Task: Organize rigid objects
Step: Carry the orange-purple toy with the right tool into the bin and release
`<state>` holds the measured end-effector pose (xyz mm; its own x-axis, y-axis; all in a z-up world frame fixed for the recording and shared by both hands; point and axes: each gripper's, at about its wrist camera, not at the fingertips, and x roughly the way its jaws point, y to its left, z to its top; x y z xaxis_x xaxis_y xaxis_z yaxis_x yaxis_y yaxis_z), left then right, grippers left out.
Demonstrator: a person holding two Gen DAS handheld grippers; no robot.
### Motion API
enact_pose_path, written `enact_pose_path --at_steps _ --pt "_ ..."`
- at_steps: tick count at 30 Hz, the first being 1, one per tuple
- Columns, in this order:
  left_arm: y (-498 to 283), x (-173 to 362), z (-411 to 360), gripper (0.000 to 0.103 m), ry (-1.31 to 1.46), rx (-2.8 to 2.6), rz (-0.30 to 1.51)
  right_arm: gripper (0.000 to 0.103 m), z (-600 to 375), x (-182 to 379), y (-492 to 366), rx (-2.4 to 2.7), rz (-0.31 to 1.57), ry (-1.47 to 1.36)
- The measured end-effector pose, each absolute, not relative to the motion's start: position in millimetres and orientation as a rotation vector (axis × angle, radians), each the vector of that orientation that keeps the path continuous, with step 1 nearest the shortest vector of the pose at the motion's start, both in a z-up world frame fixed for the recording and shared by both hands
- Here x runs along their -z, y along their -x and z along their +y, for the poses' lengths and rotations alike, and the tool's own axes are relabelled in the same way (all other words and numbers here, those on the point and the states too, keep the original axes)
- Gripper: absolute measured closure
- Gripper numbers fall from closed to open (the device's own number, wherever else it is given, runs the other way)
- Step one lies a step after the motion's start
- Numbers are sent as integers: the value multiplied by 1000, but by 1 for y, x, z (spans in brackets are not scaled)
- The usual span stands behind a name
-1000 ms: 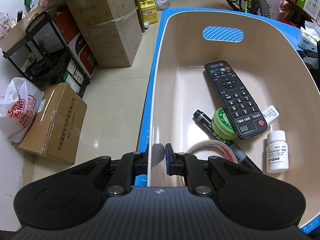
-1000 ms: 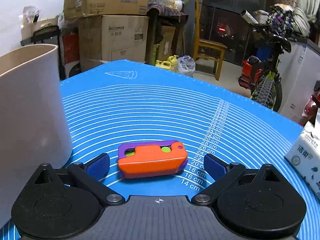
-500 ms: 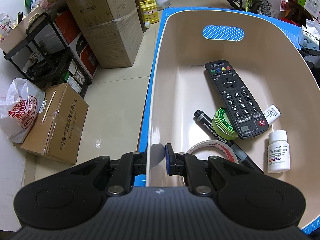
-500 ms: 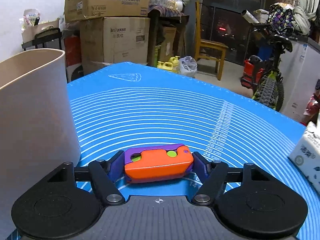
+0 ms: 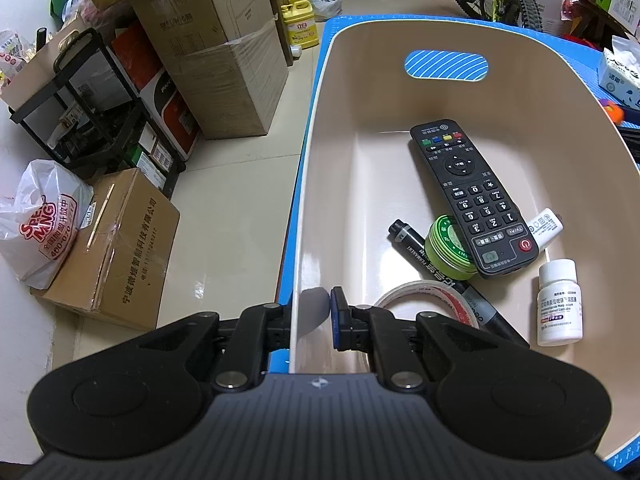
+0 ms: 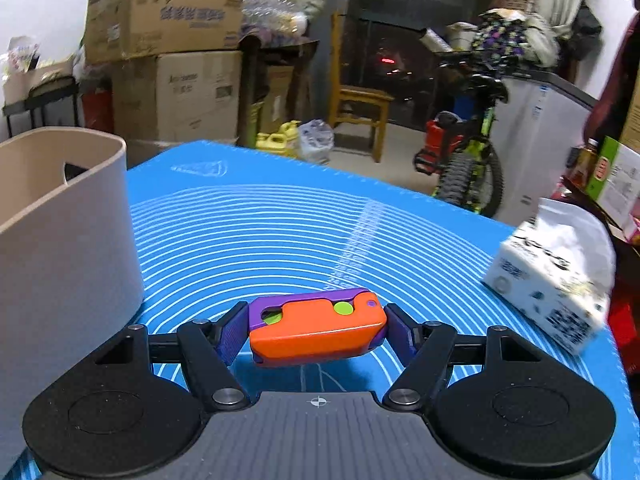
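My right gripper (image 6: 316, 330) is shut on an orange and purple toy block (image 6: 316, 330) and holds it lifted above the blue mat (image 6: 280, 232). The beige bin (image 6: 60, 216) stands just left of it. My left gripper (image 5: 310, 320) is shut on the bin's near left wall (image 5: 298, 280), one finger outside, one inside. In the bin lie a black remote (image 5: 472, 196), a green round tin (image 5: 448, 246), a black marker (image 5: 412, 242), a tape roll (image 5: 424, 296), a white pill bottle (image 5: 559, 300) and a small white tube (image 5: 546, 226).
A tissue pack (image 6: 556, 280) lies on the mat at the right edge, also in the left wrist view (image 5: 620, 76). Cardboard boxes (image 5: 116, 240), a black rack (image 5: 92, 120) and a plastic bag (image 5: 40, 224) stand on the floor left of the table. A bicycle (image 6: 464, 160) stands behind.
My right gripper closed on the orange and purple block and lifted it off the mat. My left gripper kept its hold on the bin wall.
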<state>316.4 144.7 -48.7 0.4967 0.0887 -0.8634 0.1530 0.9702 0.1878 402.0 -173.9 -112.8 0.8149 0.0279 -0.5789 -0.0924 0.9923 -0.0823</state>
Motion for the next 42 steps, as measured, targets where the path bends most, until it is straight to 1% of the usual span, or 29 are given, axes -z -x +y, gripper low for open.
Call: enact_pose_path --at_steps 12,16,18,24,35,42 --pt "-316 50 143 88 -266 35 1048 29 -166 54 -331 -60 512 85" --pt "-316 49 143 87 -265 40 1048 29 -160 46 -307 -61 499 60" --pt "-316 49 143 82 -261 44 1048 29 -158 44 -296 -55 496 29" --pt "-316 49 142 82 -259 44 1047 29 -145 34 -273 -57 479 -30" --pt "-316 49 142 83 -256 44 1047 29 -79 12 -283 -189 465 -10" --pt "-316 49 142 83 -253 46 1047 29 -28 22 -310 -329 549 62"
